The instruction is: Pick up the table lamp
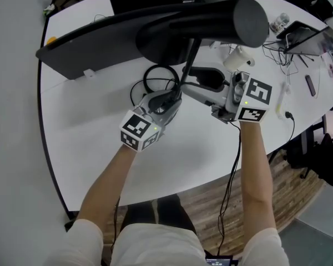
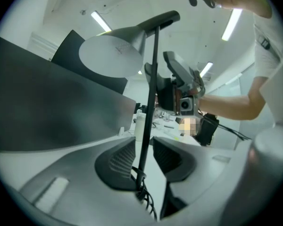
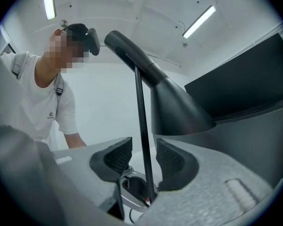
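Note:
The table lamp has a dark cone shade [image 1: 211, 21] on a thin black stem [image 1: 188, 60] and stands on the white table [image 1: 89, 126]. My left gripper [image 1: 169, 101] reaches in from the left and my right gripper [image 1: 202, 87] from the right, both at the stem. In the left gripper view the stem [image 2: 148, 102] runs up between the dark ribbed pads [image 2: 118, 161] with gaps on both sides, so my left gripper [image 2: 144, 149] is open. In the right gripper view the stem [image 3: 142, 126] likewise passes untouched between the pads [image 3: 172, 161] of my open right gripper [image 3: 144, 149], under the shade [image 3: 174, 107].
A wide black monitor [image 1: 89, 43] stands just behind the lamp. A coiled black cable [image 1: 161, 76] lies by the lamp's foot. A white bottle [image 1: 238, 57], a laptop [image 1: 299, 37] and loose cables sit at the right. The table's curved front edge [image 1: 211, 176] is near me.

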The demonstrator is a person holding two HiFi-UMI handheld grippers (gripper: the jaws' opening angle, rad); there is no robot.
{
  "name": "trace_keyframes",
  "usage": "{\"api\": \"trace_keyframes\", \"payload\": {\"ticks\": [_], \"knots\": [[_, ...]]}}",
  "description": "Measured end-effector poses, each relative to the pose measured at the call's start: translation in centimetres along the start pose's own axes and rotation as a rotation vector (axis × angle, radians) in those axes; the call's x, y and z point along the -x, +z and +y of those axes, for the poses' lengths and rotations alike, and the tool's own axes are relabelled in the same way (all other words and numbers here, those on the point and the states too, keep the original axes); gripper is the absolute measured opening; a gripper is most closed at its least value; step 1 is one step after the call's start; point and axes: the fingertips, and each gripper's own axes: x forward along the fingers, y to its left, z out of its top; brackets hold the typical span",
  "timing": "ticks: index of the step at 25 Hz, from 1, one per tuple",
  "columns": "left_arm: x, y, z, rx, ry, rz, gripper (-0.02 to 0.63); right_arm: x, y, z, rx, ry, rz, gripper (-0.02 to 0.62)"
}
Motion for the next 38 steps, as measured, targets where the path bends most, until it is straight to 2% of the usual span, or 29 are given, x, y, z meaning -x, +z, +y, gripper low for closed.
{"api": "trace_keyframes", "payload": {"ticks": [4,9,16,24,31,32,34,38], "knots": [[-0.5,-0.9,0.2,-0.004,-0.006,0.013,0.106,-0.1,0.2,-0.2,0.007,0.011,-0.01,0.159],[-1.2,-1.8,0.3,-0.006,-0.014,0.027,0.06,-0.5,0.3,-0.2,0.008,0.024,-0.015,0.158],[-1.3,-2.6,0.4,0.003,-0.021,0.027,0.061,-0.5,1.1,-0.1,0.026,0.019,-0.04,0.156],[-1.6,-2.9,0.2,0.001,-0.035,0.021,0.061,-1.0,1.5,0.6,0.032,0.075,-0.023,0.153],[-1.5,-2.8,0.1,-0.005,-0.049,-0.011,0.058,-1.1,1.6,0.8,0.019,0.105,-0.053,0.146],[-1.5,-2.8,0.0,-0.009,-0.051,-0.016,0.057,-1.0,1.6,0.7,0.025,0.099,-0.055,0.141],[-1.5,-2.9,-0.2,-0.017,-0.055,-0.023,0.057,-1.0,1.6,0.5,0.038,0.082,-0.06,0.079],[-1.5,-3.0,-0.2,-0.048,-0.067,-0.031,0.054,-1.0,1.7,0.4,0.05,0.081,-0.077,0.077]]}}
